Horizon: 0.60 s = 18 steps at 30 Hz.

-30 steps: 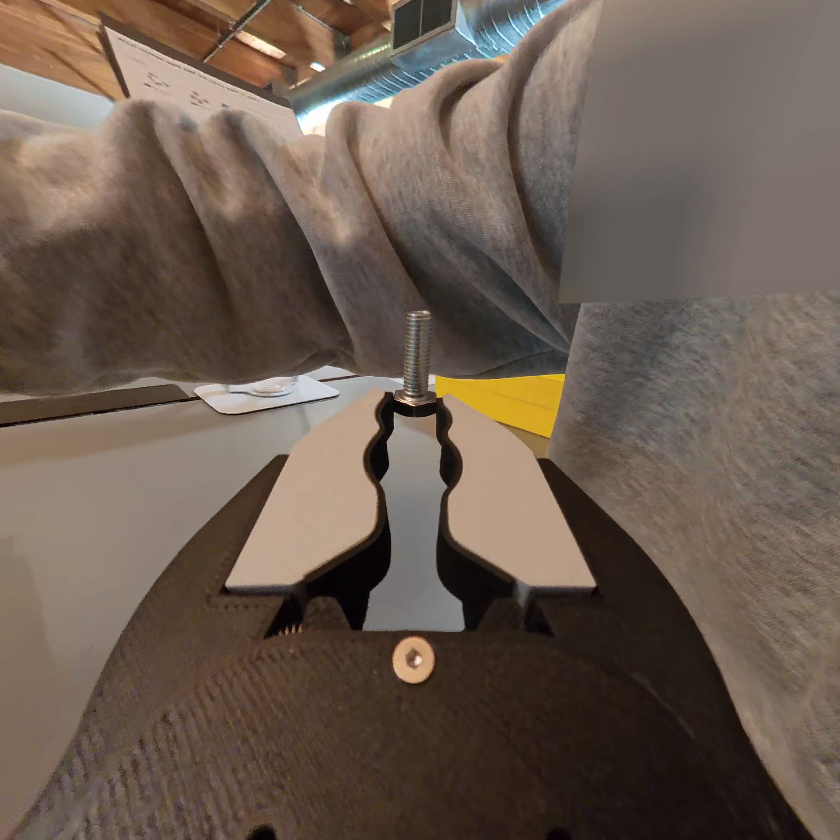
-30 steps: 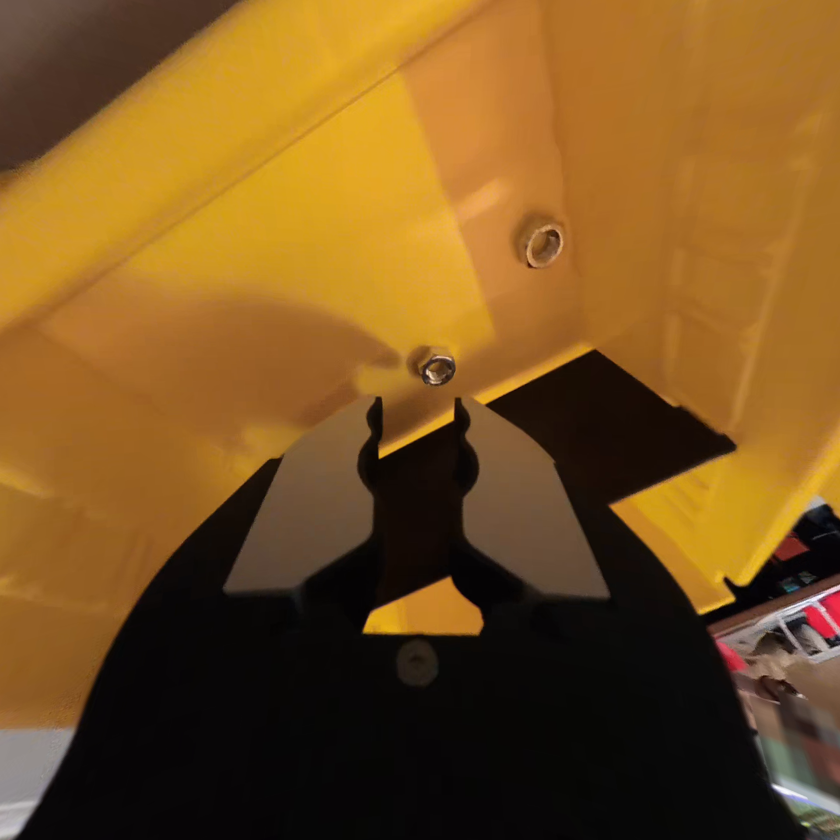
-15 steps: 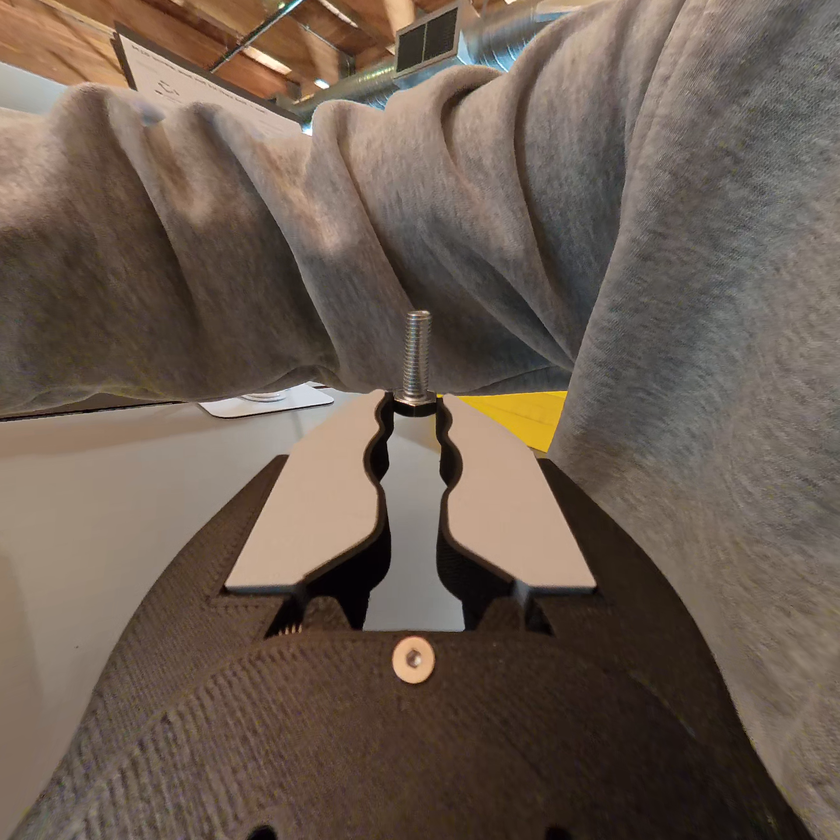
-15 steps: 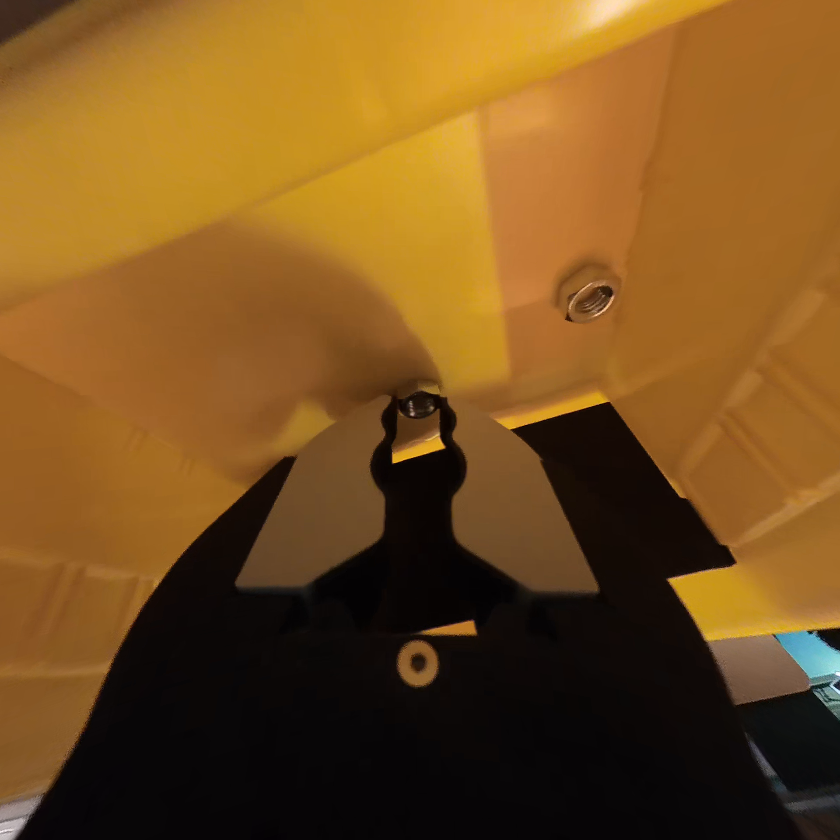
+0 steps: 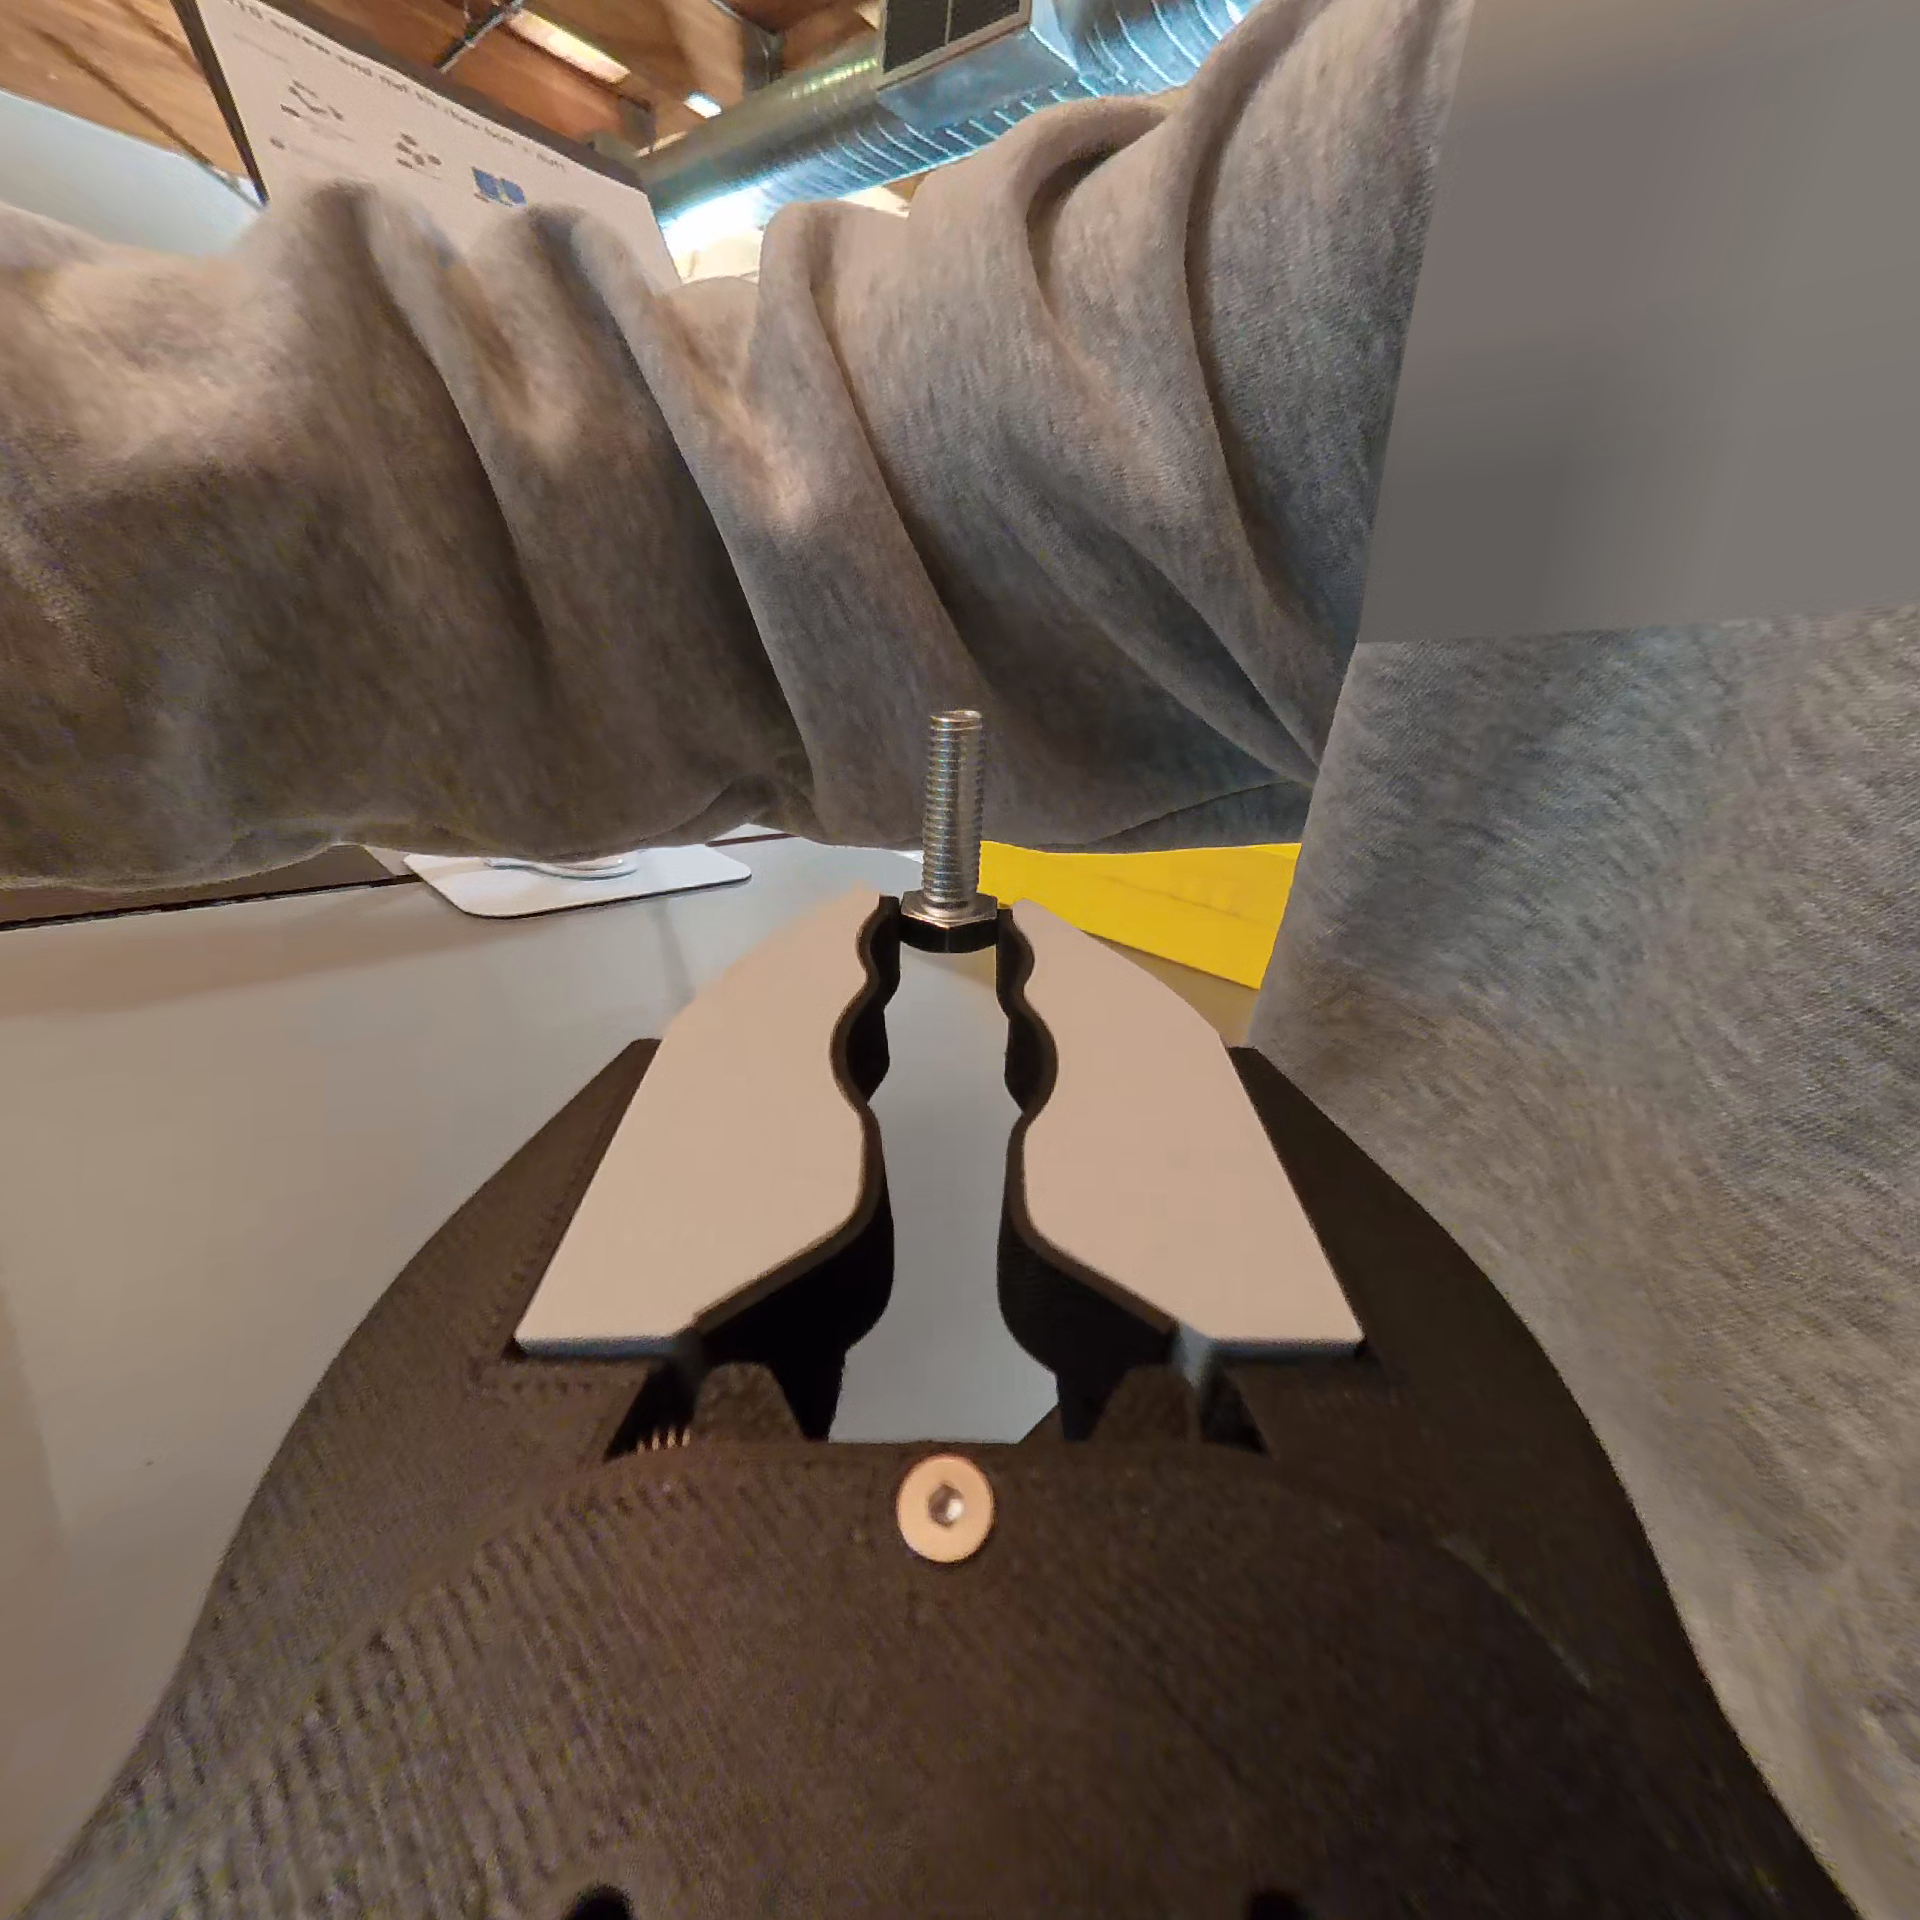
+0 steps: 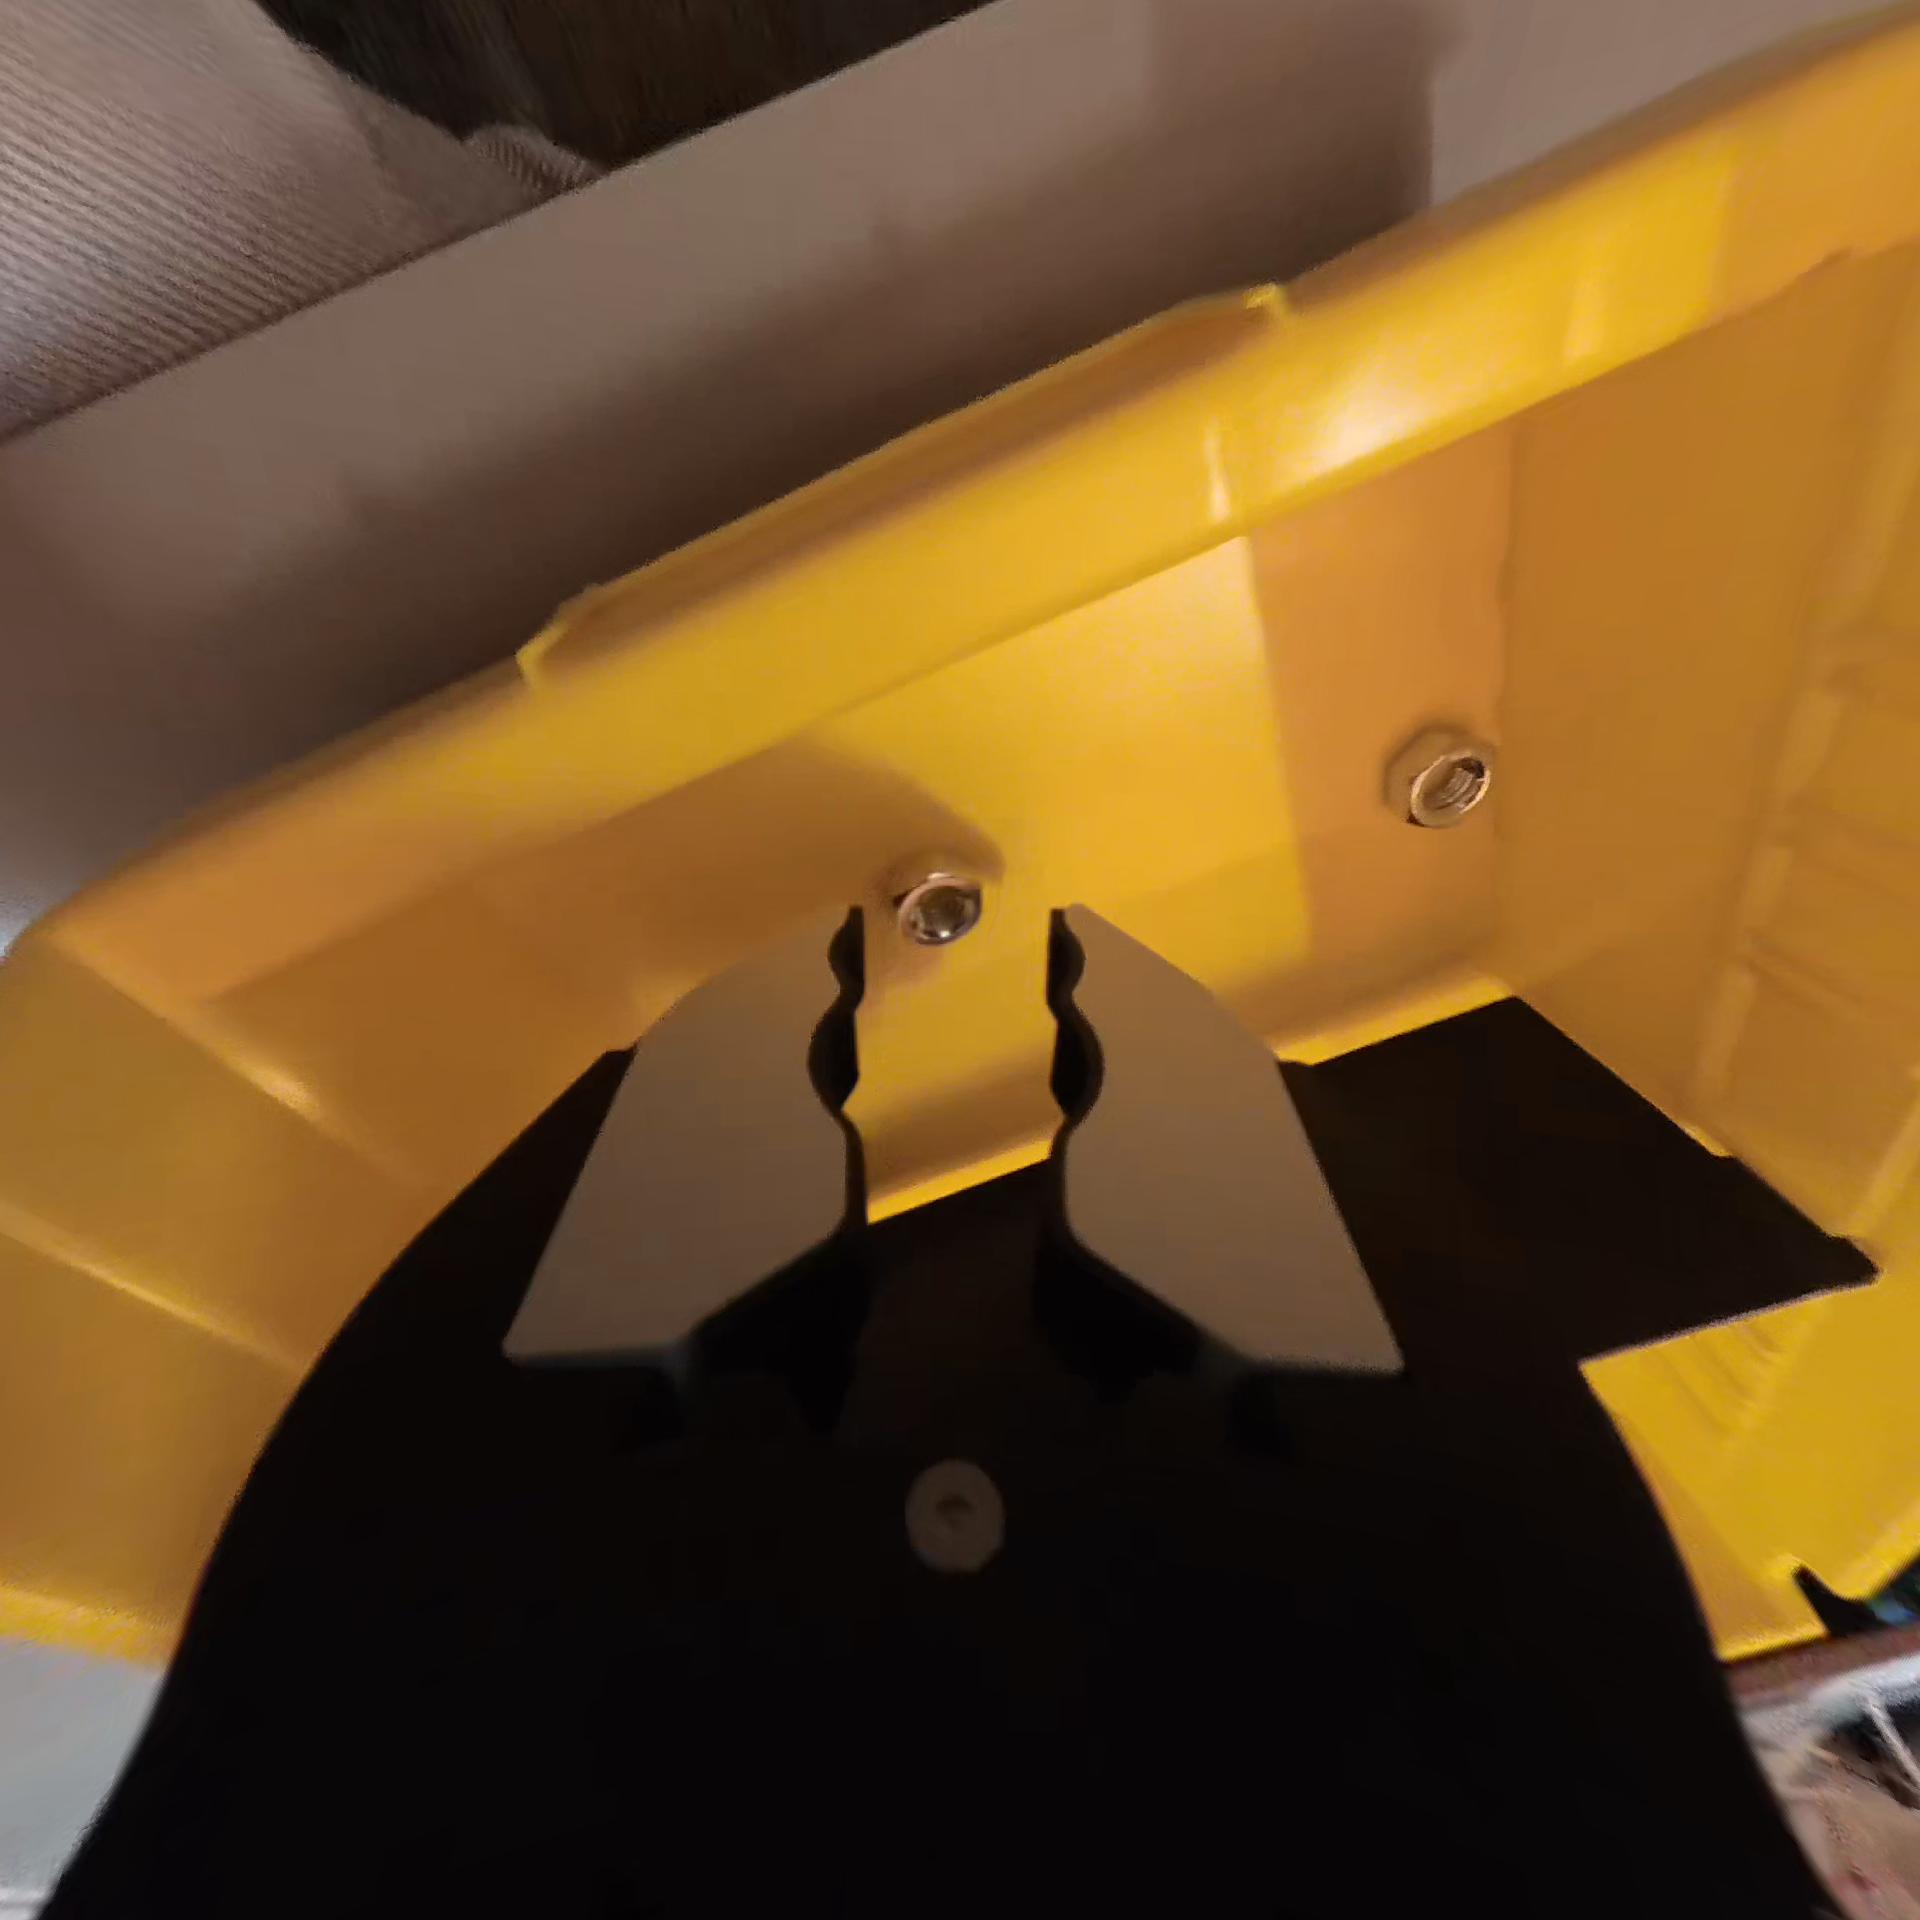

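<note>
My left gripper point(image 5: 945, 932) is shut on the hex head of a silver bolt point(image 5: 954, 821), which stands upright with its thread pointing up. A grey sleeve point(image 5: 520, 540) crosses close behind the bolt. My right gripper point(image 6: 956, 925) is open inside a yellow plastic bin point(image 6: 883, 623). A small silver nut point(image 6: 938, 911) lies on the bin's floor right at my fingertips, nearer the left finger, with a gap to the right one. A second nut point(image 6: 1439, 790) lies farther right in the bin.
In the left wrist view a corner of the yellow bin point(image 5: 1143, 904) and a white card with a clear object on it point(image 5: 582, 883) lie on the pale table point(image 5: 312, 1091). A grey-clad torso point(image 5: 1610, 1143) fills the right side. A dark flat patch point(image 6: 1558, 1174) shows at the bin's open side. There is about 35 cm between the tips of the two grippers.
The right gripper's fingers narrowed around the nut half a second ago and now stand wider apart; its view has pulled back so the bin's rim shows. The left gripper keeps holding the bolt.
</note>
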Tool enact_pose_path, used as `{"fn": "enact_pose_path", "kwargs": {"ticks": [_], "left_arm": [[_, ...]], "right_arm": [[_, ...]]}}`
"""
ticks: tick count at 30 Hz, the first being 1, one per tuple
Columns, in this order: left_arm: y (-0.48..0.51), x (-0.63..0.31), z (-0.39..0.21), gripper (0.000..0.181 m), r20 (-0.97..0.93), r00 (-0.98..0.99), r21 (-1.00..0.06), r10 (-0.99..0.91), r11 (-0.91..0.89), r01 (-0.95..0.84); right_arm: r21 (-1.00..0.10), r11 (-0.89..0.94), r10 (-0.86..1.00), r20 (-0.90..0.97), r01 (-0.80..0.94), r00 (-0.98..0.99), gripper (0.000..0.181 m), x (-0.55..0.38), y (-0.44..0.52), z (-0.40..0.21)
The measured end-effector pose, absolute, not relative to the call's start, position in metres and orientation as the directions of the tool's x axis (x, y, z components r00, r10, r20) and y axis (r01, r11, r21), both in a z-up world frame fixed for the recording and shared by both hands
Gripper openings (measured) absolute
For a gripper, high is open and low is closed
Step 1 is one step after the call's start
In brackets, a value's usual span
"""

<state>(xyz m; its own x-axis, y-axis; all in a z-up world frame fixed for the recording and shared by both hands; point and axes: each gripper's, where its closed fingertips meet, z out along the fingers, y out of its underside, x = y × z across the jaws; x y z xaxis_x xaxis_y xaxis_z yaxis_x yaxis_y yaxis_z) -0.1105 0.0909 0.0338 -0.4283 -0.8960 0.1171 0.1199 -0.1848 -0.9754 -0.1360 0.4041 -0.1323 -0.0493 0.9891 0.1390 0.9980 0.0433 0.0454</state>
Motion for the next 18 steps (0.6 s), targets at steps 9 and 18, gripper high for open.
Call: {"fn": "enact_pose_path", "kwargs": {"ticks": [9,18], "left_arm": [[0.091,-0.111,0.033,0.018,0.129,-0.440,-0.974,-0.889,-0.198,0.114],[0.092,-0.111,0.032,0.018,0.138,-0.443,-0.972,-0.886,-0.206,0.110]], "right_arm": [[-0.189,-0.202,0.979,-0.018,0.961,0.202,0.028,-0.142,0.403,-0.109],[-0.114,-0.220,0.975,-0.010,0.969,0.221,0.025,-0.139,0.405,-0.128]]}}
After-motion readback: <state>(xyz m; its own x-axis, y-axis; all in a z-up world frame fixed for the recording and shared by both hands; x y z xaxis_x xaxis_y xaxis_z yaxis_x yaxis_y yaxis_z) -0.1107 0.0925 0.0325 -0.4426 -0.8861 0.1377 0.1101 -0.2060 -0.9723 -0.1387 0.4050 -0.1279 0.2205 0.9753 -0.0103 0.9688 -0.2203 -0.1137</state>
